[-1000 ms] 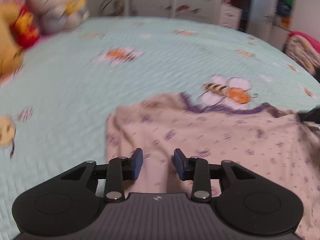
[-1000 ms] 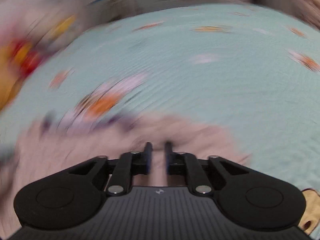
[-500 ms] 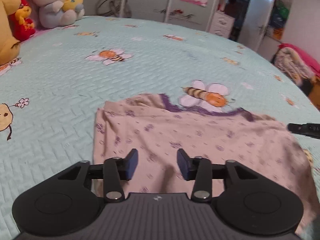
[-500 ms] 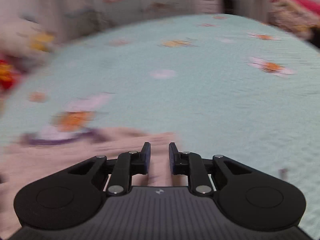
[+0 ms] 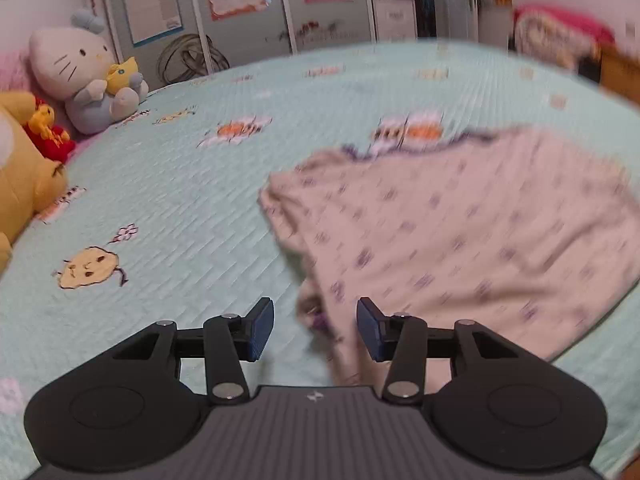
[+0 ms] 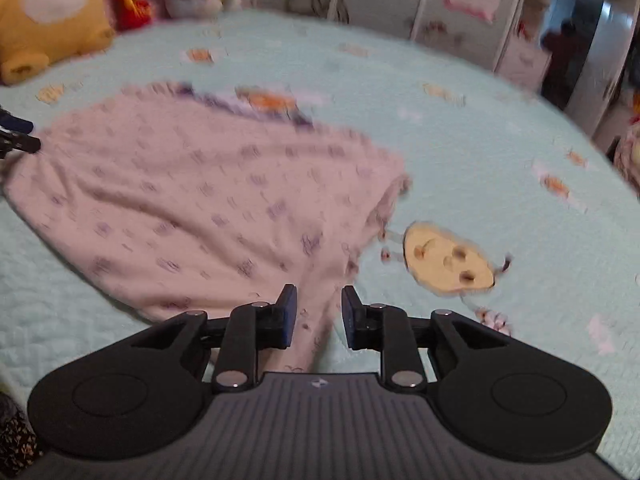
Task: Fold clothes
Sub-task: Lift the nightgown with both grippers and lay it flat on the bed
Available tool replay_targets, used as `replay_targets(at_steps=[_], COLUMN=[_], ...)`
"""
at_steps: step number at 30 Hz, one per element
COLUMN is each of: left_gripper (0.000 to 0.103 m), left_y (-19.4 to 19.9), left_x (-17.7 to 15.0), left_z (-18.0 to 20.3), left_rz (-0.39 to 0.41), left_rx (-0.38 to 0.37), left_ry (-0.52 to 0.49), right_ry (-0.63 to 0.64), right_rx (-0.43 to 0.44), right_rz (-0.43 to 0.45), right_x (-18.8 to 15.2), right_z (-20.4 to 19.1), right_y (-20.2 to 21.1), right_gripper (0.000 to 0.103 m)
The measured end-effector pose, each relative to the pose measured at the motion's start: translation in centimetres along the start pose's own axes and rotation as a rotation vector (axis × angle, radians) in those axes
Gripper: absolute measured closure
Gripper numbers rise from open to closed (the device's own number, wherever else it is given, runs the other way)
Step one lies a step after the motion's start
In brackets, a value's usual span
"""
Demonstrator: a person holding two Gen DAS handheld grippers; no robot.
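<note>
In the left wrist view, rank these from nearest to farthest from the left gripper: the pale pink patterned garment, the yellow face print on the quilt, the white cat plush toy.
From the left gripper:
1. Pale pink patterned garment, its near edge between the open fingers, spreading right.
2. Yellow face print, on the mint quilt, left.
3. White cat plush toy, far left at the bed's back edge.

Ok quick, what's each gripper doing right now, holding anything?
Left gripper: open, holding nothing, above the pale pink purple-patterned garment.
Right gripper: jaws opening, garment's edge between them, not gripped.
</note>
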State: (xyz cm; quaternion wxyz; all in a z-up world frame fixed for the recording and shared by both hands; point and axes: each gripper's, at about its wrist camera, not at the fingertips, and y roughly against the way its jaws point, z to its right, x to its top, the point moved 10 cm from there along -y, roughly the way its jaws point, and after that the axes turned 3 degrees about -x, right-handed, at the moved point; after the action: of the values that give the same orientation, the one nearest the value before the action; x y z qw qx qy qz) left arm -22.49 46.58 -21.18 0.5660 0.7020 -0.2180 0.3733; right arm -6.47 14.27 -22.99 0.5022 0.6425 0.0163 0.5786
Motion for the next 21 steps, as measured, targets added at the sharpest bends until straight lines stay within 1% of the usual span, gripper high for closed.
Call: replay_targets(at_steps=[2, 4, 5, 6, 7, 8, 9, 10, 11, 12, 14, 15, 16, 18, 19, 20, 21], left_gripper=[0.053, 0.050, 0.050, 0.049, 0.048, 0.048, 0.048, 0.048, 0.048, 0.047, 0.040, 0.039, 0.039, 0.038, 0.037, 0.037, 0.037], left_y=[0.3, -0.6, -1.0, -1.5, -1.6, -1.0, -0.3, 0.6, 1.5, 2.3, 3.0, 3.0, 2.8, 2.1, 1.8, 1.5, 0.8], left_x=[0.7, -0.5, -1.1, -2.3, -3.4, -3.8, -4.2, -4.6, -4.7, -4.8, -4.6, -4.1, -3.6, -2.4, -1.8, -1.2, -1.3], left_z=[3.0, 6.7, 8.5, 9.1, 8.9, 8.0, 6.9, 5.7, 4.8, 4.1, 3.7, 4.0, 4.7, 7.4, 8.7, 10.0, 10.8], left_rz=[0.012, -0.044, -0.073, -0.109, -0.118, -0.096, -0.106, -0.113, -0.105, -0.097, -0.086, -0.081, -0.072, -0.049, -0.037, -0.025, -0.044], left_rx=[-0.041, -0.060, -0.070, -0.066, -0.060, -0.075, -0.088, -0.101, -0.113, -0.113, -0.093, -0.092, -0.108, -0.141, -0.158, -0.175, -0.176], left_ry=[-0.017, -0.119, -0.170, -0.204, -0.201, -0.157, -0.105, -0.055, -0.023, -0.003, 0.029, 0.043, 0.053, 0.030, 0.019, 0.008, -0.007], right_ry=[0.020, 0.029, 0.044, 0.060, 0.092, 0.115, 0.135, 0.105, 0.056, 0.009, -0.030, -0.040, -0.058, -0.112, -0.126, -0.120, -0.114], right_rx=[0.030, 0.091, 0.105, 0.116, 0.090, 0.072, 0.055, 0.042, 0.029, 0.013, -0.059, -0.063, -0.046, 0.012, 0.035, 0.042, 0.048], right_rz=[0.053, 0.062, 0.044, 0.025, 0.002, 0.004, 0.006, 0.001, -0.017, -0.034, -0.035, -0.018, 0.004, 0.049, 0.067, 0.061, 0.055], right_x=[1.0, 1.8, 1.6, 1.4, 0.7, -0.3, -1.2, -2.0, -2.8, -3.5, -4.6, -4.7, -4.2, -2.6, -1.7, -1.2, -0.8], right_z=[-1.9, -5.7, -7.1, -8.5, -8.8, -8.1, -7.3, -5.4, -3.4, -1.4, 1.3, 1.6, 1.2, -0.5, -1.7, -2.7, -3.6], right_y=[1.2, 0.1, -0.8, -1.6, -2.0, -1.9, -1.7, -1.0, 0.0, 1.0, 2.8, 3.7, 4.2, 4.3, 3.7, 2.7, 1.7], right_gripper=[0.074, 0.072, 0.072, 0.072, 0.071, 0.065, 0.060, 0.050, 0.048, 0.048, 0.049, 0.049, 0.049, 0.049, 0.050, 0.050, 0.052])
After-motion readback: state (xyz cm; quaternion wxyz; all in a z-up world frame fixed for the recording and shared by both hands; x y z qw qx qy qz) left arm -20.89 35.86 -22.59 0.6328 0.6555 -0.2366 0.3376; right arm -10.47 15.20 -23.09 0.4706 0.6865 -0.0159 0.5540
